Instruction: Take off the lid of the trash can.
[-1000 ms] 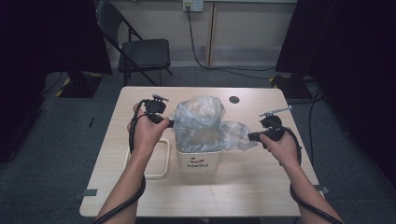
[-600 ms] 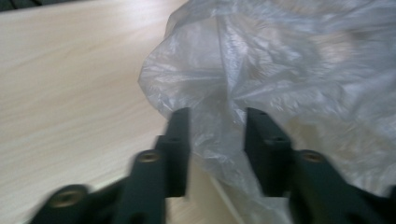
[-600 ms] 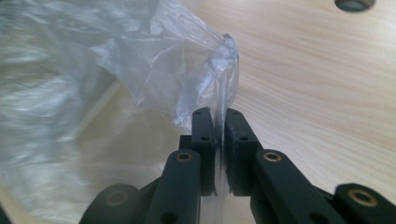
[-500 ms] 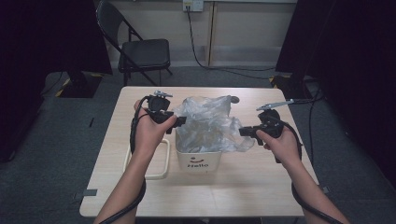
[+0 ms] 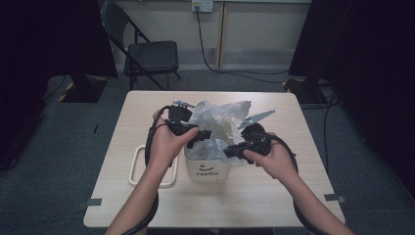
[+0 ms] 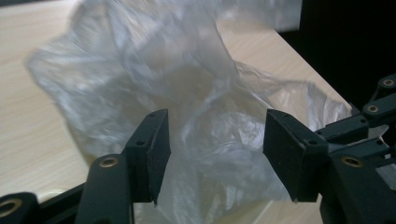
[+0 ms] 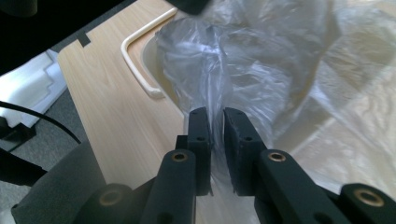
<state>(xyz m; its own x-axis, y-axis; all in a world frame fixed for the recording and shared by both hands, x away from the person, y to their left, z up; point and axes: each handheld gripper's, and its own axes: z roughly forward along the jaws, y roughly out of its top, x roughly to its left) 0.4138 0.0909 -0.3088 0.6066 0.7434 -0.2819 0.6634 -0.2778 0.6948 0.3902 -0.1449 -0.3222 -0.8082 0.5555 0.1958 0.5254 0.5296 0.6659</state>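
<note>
Our right gripper [image 7: 216, 122] is pinching a fold of the clear plastic bag [image 7: 261, 70], its jaws just easing apart. Our left gripper [image 6: 215, 140] is holding its jaws spread, the bag lying loose between and beyond them above the white bin [image 5: 208, 169].

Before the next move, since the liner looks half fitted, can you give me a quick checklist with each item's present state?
1. Right gripper pinching the clear crinkled plastic bag: ok.
2. Left gripper gripping the bag: not ok; jaws open, film loose between them.
3. Bag seated around the rim of the small white plastic bin: not ok; bunched above.
4. Bin upright on the light wooden table: ok.
5. White ring frame clear of bin: cannot tell.
</note>
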